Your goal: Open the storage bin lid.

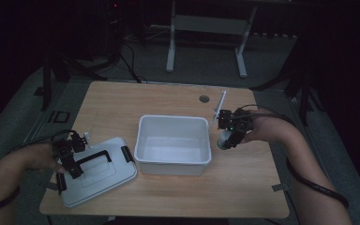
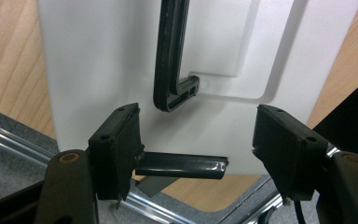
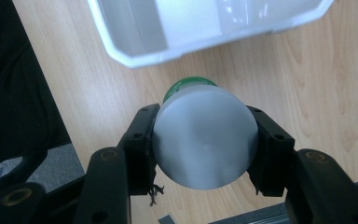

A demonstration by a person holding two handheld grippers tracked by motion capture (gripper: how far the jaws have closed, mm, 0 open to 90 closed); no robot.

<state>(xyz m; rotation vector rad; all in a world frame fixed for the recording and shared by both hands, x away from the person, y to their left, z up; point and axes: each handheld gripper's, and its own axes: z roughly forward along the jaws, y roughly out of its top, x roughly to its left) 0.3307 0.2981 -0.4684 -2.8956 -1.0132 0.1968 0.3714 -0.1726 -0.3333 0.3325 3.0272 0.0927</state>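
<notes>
- High view: the white bin [image 1: 174,145] stands open in the middle of the wooden table [image 1: 122,101]. Its grey lid [image 1: 95,172] lies flat just beside it at the left, the black handle [image 1: 93,158] facing up.
- High view: the left gripper [image 1: 69,156] rests over the lid's left part. The right gripper [image 1: 230,133] hangs just right of the bin, clasping a small bottle [image 1: 225,139] clear of the tabletop.
- Left gripper view: the left gripper [image 2: 198,140] has its jaws spread apart, gripping nothing. Beneath them lie the lid [image 2: 98,60], its handle [image 2: 170,56] and a black latch [image 2: 182,166] at the lid's edge, which reaches the left jaw; I cannot tell if they touch.
- Right gripper view: the right gripper [image 3: 205,140] is clamped on the bottle [image 3: 205,137], both pads pressing its pale round body. The green cap [image 3: 186,86] points away, toward the table and the bin's corner [image 3: 135,58].
</notes>
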